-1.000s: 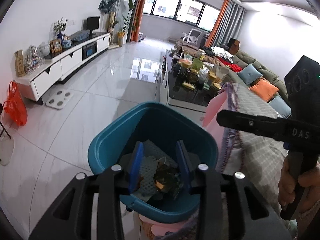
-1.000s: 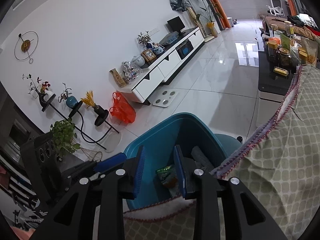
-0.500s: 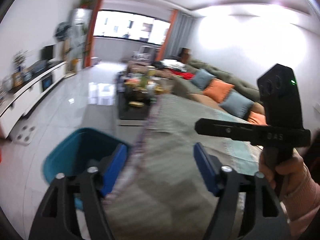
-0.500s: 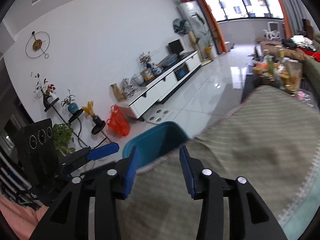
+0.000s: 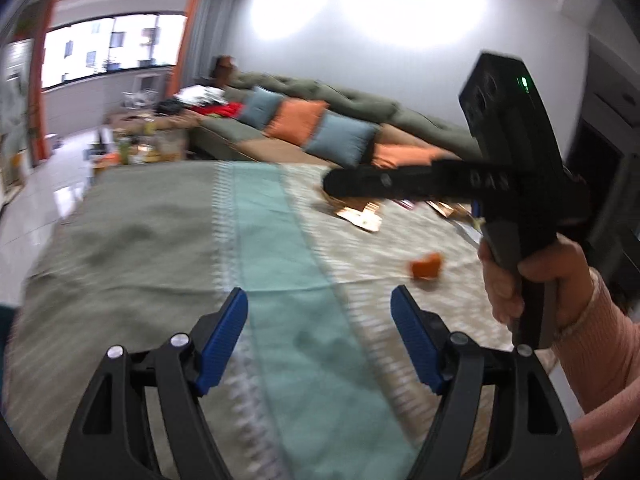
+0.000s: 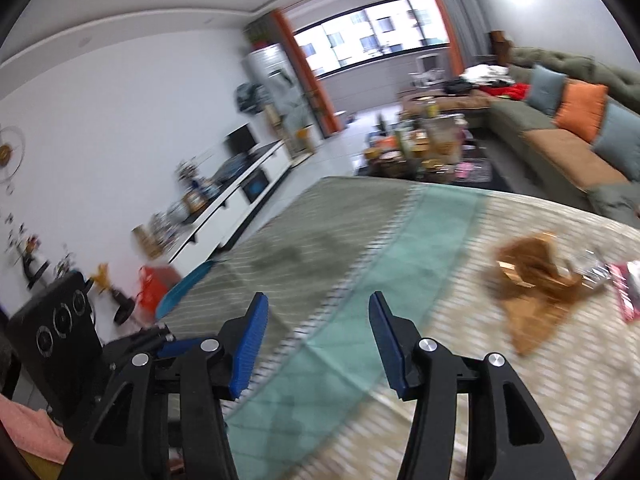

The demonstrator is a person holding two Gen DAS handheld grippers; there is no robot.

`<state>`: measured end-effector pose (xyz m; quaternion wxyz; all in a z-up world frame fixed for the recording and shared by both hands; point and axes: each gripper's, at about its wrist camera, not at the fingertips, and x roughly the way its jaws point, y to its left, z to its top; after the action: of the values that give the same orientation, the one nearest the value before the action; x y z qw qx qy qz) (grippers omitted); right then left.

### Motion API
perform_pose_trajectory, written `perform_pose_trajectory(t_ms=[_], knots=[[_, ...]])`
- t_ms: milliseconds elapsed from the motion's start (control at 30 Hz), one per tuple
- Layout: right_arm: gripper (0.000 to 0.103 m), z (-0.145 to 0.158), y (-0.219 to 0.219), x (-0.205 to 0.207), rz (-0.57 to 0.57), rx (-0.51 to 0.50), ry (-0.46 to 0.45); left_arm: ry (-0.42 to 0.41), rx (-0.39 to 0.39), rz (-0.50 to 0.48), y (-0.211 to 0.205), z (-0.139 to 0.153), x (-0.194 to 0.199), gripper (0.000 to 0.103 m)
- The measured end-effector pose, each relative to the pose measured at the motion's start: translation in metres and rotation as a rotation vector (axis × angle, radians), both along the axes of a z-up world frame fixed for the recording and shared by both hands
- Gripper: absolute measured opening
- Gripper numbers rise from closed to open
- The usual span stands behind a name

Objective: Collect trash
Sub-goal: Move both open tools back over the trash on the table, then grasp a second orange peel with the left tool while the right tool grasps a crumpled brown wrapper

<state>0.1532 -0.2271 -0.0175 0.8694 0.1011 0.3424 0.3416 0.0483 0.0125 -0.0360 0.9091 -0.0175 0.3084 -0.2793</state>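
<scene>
Both views are motion-blurred. My left gripper (image 5: pixel 319 292) is open and empty above the teal stripe of the cloth-covered table (image 5: pixel 140 240). Beyond it to the right lie an orange scrap (image 5: pixel 427 266) and coppery wrappers (image 5: pixel 362 216). A hand (image 5: pixel 536 280) holds the right gripper's body at the right. In the right wrist view my right gripper (image 6: pixel 318 298) hangs over the same stripe, its jaws opening with nothing between them. A crumpled brown-gold wrapper (image 6: pixel 532 280) and a pink wrapper (image 6: pixel 628 288) lie to its right. The teal bin's rim (image 6: pixel 184 288) shows past the table's left edge.
A long sofa (image 5: pixel 320 128) with orange and blue cushions runs behind the table. A cluttered coffee table (image 6: pixel 424 152) stands beyond the far edge. A white TV cabinet (image 6: pixel 240 200) lines the left wall, with a red bag (image 6: pixel 154 288) on the floor near the bin.
Both grippers have swung away from above the teal bin to over the cloth-covered table. Their jaws stand wider apart. The bin has left the left wrist view.
</scene>
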Motion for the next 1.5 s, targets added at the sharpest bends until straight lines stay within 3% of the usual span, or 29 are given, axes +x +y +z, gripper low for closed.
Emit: perform_pose_trajectory(t_ms=[200,567,800,867,1033,1100,1333,1500], knots=[[0.054,-0.005,-0.06,0.001,-0.114,0.019,0.011,0.063,0.012,-0.151,-0.062,-0.015,0.017,0.073],[0.054,-0.02,-0.11,0.006,-0.197,0.062,0.041,0.111,0.084,-0.268,-0.14,-0.025,0.043,0.06],[0.054,-0.028,-0.128,0.011,-0.213,0.094,0.065,0.153,0.147,-0.288,-0.158,-0.034,0.062,0.057],[0.054,-0.029,-0.129,0.013,-0.215,0.098,0.071,0.175,0.155,-0.291,-0.161,-0.037,0.067,0.045],[0.054,-0.037,-0.13,0.021,-0.213,0.096,0.093,0.188,0.159,-0.303,-0.161,-0.041,0.067,0.036],[0.054,-0.04,-0.13,0.026,-0.21,0.101,0.104,0.184,0.159,-0.313,-0.16,-0.04,0.065,0.027],[0.054,-0.05,-0.123,0.053,-0.224,0.07,0.142,0.155,0.136,-0.305,-0.149,-0.035,0.055,0.023],[0.054,-0.068,-0.12,0.076,-0.252,0.065,0.21,0.15,0.119,-0.247,-0.129,-0.031,0.052,0.023]])
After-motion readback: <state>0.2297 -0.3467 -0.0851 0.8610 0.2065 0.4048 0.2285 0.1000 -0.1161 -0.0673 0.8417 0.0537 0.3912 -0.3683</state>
